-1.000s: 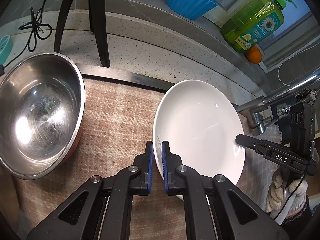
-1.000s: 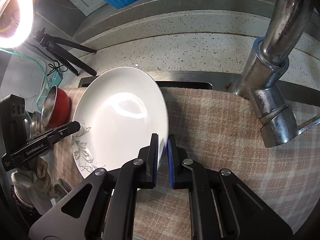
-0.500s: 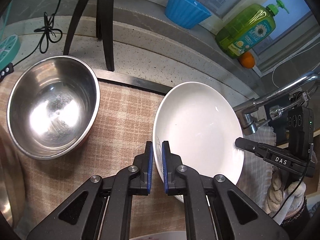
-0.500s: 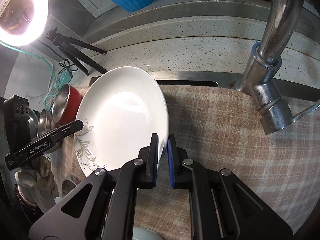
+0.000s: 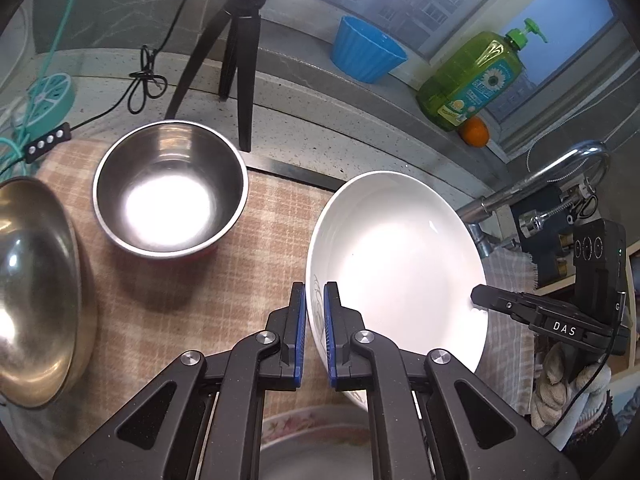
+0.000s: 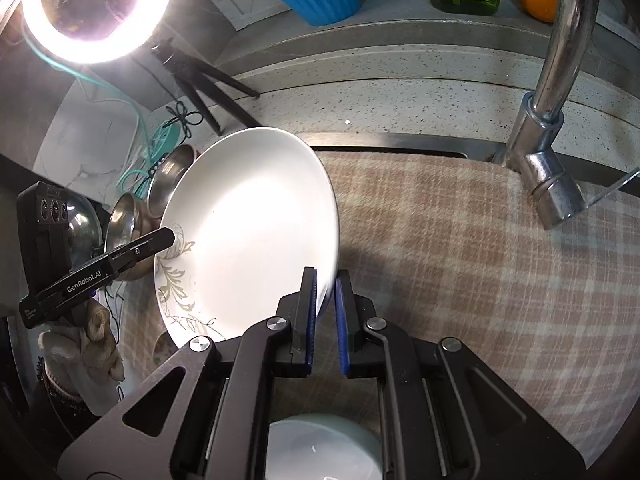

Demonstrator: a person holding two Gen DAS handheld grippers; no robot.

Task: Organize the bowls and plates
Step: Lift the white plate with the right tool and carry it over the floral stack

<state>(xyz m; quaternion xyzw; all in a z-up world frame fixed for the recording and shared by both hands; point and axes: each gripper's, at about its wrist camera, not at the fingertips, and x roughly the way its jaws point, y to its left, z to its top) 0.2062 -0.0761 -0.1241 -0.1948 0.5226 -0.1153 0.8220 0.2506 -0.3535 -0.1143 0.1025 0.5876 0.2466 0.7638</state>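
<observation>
A white plate with a leaf pattern on its rim hangs in the air over the checked cloth, held by both grippers. My left gripper is shut on its left rim. My right gripper is shut on the opposite rim of the plate. The right gripper also shows in the left wrist view, and the left gripper in the right wrist view. A steel bowl with a red outside stands on the cloth at the left.
A larger steel bowl sits at the far left. A patterned dish lies below my left gripper and a pale bowl below my right. The faucet, tripod, blue tub, soap bottle and orange stand behind.
Both grippers have risen with the plate. The bowls and cloth look smaller and farther, and more of the counter and window ledge has come into view.
</observation>
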